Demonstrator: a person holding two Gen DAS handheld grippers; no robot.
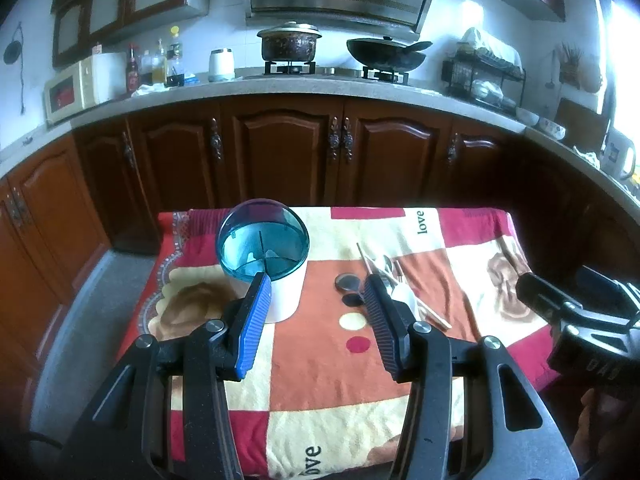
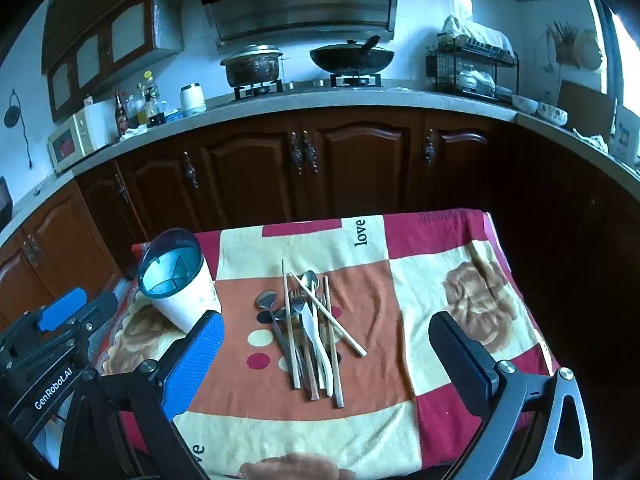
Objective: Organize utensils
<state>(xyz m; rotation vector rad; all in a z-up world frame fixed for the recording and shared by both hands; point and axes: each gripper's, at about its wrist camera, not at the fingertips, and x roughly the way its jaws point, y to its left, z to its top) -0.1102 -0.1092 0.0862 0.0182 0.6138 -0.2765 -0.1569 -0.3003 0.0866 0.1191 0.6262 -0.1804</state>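
A white utensil holder (image 2: 186, 300) with a teal divided rim (image 1: 262, 240) stands at the table's left. A pile of utensils (image 2: 312, 328) lies in the middle of the cloth: spoons, a fork, a white knife, wooden chopsticks (image 2: 332, 344). In the left wrist view the pile (image 1: 394, 284) is partly hidden behind my right finger. My left gripper (image 1: 316, 284) is open, hovering between holder and pile, holding nothing. My right gripper (image 2: 326, 326) is open above the near side of the pile, empty. The left gripper's body (image 2: 60, 336) shows at the right wrist view's left edge.
A patchwork cloth (image 2: 400, 300) in red, orange and cream covers the small table. Dark wooden cabinets (image 1: 280, 152) stand behind it, under a counter with a stove, pot (image 1: 288, 42), wok (image 1: 386, 54), microwave (image 1: 76, 88) and dish rack (image 1: 484, 76). Floor lies to the left.
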